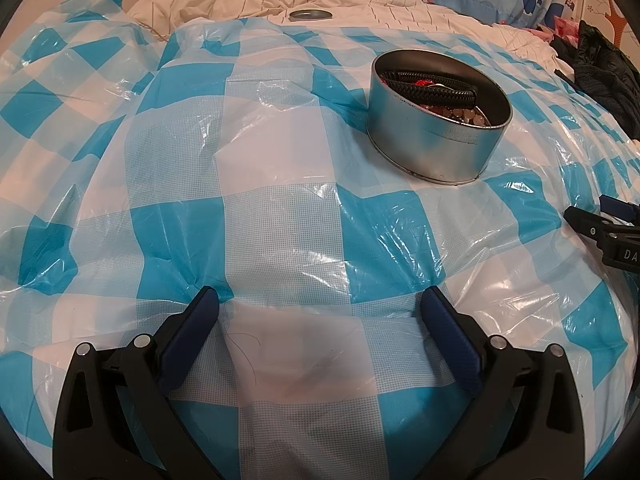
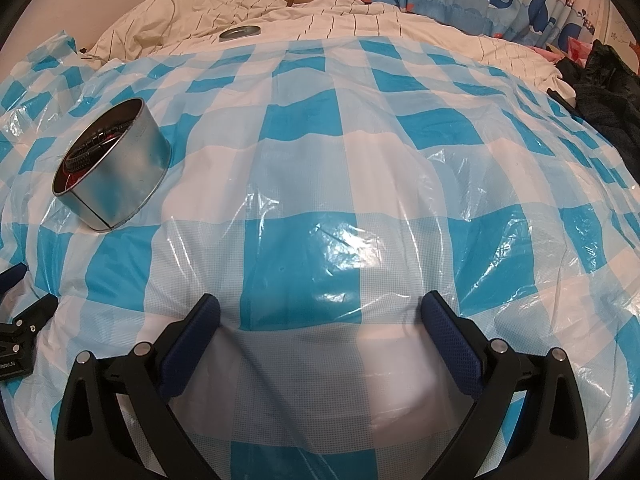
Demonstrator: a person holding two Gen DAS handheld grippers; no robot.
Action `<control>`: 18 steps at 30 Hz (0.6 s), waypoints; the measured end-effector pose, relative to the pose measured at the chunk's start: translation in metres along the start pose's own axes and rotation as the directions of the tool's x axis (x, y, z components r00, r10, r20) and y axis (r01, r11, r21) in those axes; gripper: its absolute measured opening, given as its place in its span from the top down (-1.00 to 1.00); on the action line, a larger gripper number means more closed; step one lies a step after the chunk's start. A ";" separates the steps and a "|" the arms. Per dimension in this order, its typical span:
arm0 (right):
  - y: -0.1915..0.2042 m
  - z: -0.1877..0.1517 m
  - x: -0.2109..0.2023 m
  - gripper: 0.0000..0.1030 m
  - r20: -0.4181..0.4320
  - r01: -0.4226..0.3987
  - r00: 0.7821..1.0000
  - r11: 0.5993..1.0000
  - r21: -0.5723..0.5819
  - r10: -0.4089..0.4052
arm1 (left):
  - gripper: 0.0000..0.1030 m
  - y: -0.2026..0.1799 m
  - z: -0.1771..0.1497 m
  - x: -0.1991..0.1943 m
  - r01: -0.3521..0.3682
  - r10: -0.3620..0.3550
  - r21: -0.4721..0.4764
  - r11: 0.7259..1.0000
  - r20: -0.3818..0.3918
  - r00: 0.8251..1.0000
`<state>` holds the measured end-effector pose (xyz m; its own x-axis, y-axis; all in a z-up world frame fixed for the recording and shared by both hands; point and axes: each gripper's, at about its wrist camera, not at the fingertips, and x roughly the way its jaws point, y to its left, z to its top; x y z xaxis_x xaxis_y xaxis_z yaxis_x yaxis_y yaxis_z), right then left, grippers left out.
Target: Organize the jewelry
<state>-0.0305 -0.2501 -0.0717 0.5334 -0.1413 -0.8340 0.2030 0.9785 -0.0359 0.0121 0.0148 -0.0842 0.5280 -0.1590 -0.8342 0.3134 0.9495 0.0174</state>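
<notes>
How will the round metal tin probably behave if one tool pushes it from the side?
The round metal tin would probably slide, since the checked plastic sheet under it looks glossy. It may also tip or rock: the sheet lies over soft, uneven bedding. The black cord and beads inside could shift.

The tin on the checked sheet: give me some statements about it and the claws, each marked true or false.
1. The round metal tin stands open, with jewelry inside. True.
2. The lid sits on the tin. False: it lies apart, on the cream bedding beyond the blue checked plastic sheet.
3. The left claw grips a bracelet. False: it is open and empty.
4. The right claw is open and empty. True.
5. A black braided cord lies in the tin. True.
</notes>
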 end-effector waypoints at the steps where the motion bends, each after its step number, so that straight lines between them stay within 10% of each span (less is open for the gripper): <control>1: -0.001 -0.001 -0.001 -0.86 0.000 0.000 1.000 1.000 0.000 0.000 | -0.88 0.000 0.000 0.000 0.000 0.000 -0.001 1.000 0.000 1.000; 18: -0.002 0.000 0.000 -0.86 0.004 0.004 1.000 1.000 -0.002 -0.004 | -0.88 -0.004 0.003 0.000 -0.032 0.032 0.008 0.999 -0.002 0.999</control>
<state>-0.0309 -0.2516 -0.0713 0.5355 -0.1461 -0.8318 0.2034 0.9782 -0.0409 0.0130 0.0098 -0.0827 0.5359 -0.1279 -0.8346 0.3024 0.9520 0.0483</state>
